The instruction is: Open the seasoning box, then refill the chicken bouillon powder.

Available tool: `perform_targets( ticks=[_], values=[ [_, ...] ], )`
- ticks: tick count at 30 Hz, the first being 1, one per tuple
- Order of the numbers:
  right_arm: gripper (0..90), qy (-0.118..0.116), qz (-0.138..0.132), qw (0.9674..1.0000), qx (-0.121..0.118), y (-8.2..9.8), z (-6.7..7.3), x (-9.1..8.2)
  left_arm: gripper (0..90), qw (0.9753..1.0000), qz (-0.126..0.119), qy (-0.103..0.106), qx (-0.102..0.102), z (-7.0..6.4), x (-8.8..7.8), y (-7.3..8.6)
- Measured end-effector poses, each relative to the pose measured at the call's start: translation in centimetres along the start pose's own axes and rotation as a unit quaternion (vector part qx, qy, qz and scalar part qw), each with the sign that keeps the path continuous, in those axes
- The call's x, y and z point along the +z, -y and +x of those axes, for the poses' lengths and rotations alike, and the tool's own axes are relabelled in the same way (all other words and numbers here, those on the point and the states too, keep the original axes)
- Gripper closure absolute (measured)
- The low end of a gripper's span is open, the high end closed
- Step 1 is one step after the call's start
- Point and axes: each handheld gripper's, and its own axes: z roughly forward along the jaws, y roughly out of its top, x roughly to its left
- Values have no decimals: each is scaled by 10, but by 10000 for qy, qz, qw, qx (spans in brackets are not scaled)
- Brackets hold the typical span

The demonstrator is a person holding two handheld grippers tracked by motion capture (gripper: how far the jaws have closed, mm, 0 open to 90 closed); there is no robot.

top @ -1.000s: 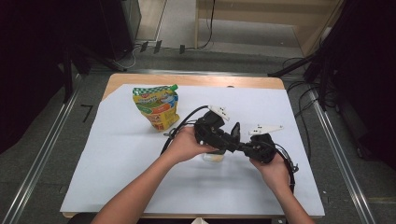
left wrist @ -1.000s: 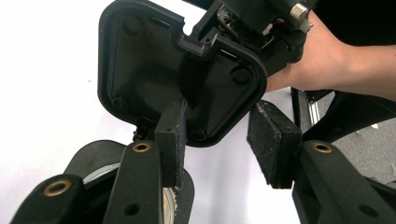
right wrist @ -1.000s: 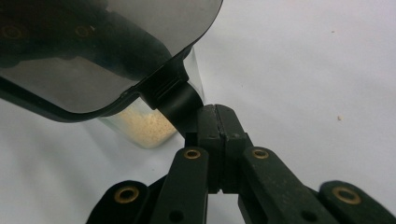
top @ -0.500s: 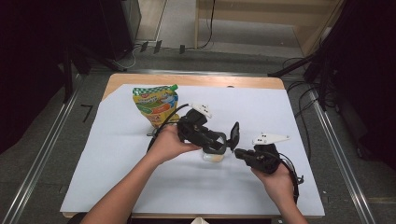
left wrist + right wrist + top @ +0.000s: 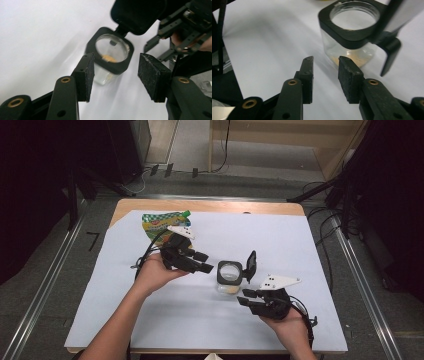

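Note:
A small clear jar (image 5: 229, 279) with a black square collar stands on the white sheet, a little yellowish matter at its bottom. Its black flip lid (image 5: 250, 265) stands open, hinged at the right. My left gripper (image 5: 204, 262) hovers just left of the jar, apart from it; its jaws have just been opening and nothing is between them. In the left gripper view the jar (image 5: 110, 53) lies beyond the pads (image 5: 86, 75). My right gripper (image 5: 245, 297) sits near and right of the jar, jaws also just opening, empty. The right gripper view shows the jar (image 5: 352, 32) ahead of its fingertips (image 5: 348, 72).
A green and yellow pouch (image 5: 159, 223) lies flat at the back left, behind my left hand. The white sheet (image 5: 300, 245) covers most of the wooden table (image 5: 210, 206). Cables trail from both grippers. Metal rails (image 5: 45, 285) run along both sides of the table.
Both grippers have drawn back from the jar: the left one to the left, the right one toward the near edge. The jar now stands free with its lid up.

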Motion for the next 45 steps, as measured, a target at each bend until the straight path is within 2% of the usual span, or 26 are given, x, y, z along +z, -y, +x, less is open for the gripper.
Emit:
perform_targets(
  ticks=[1,5,6,9,12,16,19,20,23,29,36,45],
  values=[
    [658,-98,47,9999,-93,0,4,3,470,9999,17,-93,-57,3,-6,4],
    [644,-282,91,9995,-105,1,12,9,460,9998,5,-189,-91,8,-16,10],
    [628,-363,106,9990,-224,1,18,12,459,9997,-19,-229,-97,9,-19,12],
    [607,-401,96,9986,-345,-2,26,16,459,9992,-32,-376,-155,15,-30,20],
    [588,-516,56,9983,-278,-5,30,20,459,9986,-23,-481,-202,20,-37,25],
    [587,-576,98,9976,-374,-7,35,25,460,9978,0,-596,-277,26,-42,31],
    [583,-716,165,9962,-471,-8,43,36,460,9971,-37,-658,-374,32,-48,35],
    [583,-743,179,9959,-491,-8,45,39,459,9963,-55,-749,-416,35,-52,38],
    [584,-809,218,9953,-485,-9,48,46,460,9955,-69,-815,-485,39,-58,42],
    [579,-817,235,9951,-508,-11,48,53,466,9941,-150,-885,-603,49,-69,49],
    [560,-736,240,9956,-529,-12,45,57,467,9923,-153,-995,-720,57,-77,54],
    [556,-743,237,9956,-528,-12,45,59,470,9904,-165,-1076,-857,70,-87,61]
  ],
)
